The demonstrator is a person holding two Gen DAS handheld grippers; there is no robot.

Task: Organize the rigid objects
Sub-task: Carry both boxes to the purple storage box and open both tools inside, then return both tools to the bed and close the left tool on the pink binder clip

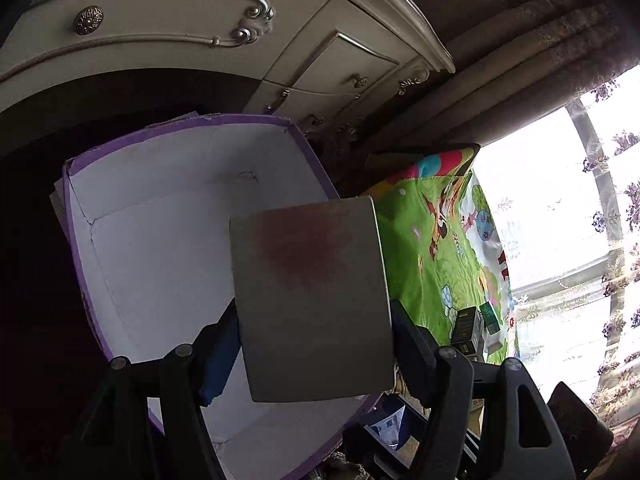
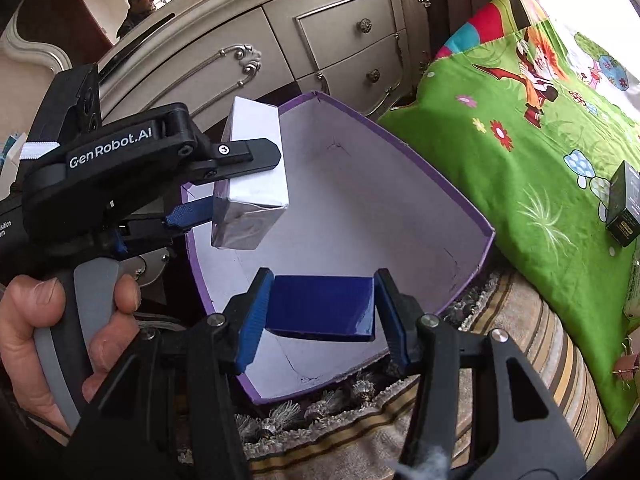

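Bedroom, cream dresser [image 2: 280, 40] behind, green cartoon quilt [image 2: 540, 160] on bed to the right. Purple-edged open box [image 2: 440, 184] sits betw. them, inside bare white, looks like the drop target. Left gripper [image 2: 224, 188] clamped on silver box [image 2: 256, 168], held above the box's near-left wall, prob. lined up for placing. Right gripper [image 2: 320, 308] pinches small blue box [image 2: 324, 304] over the opening, tilted down. Black carton [image 2: 626, 204] lies on quilt, not yet collected.
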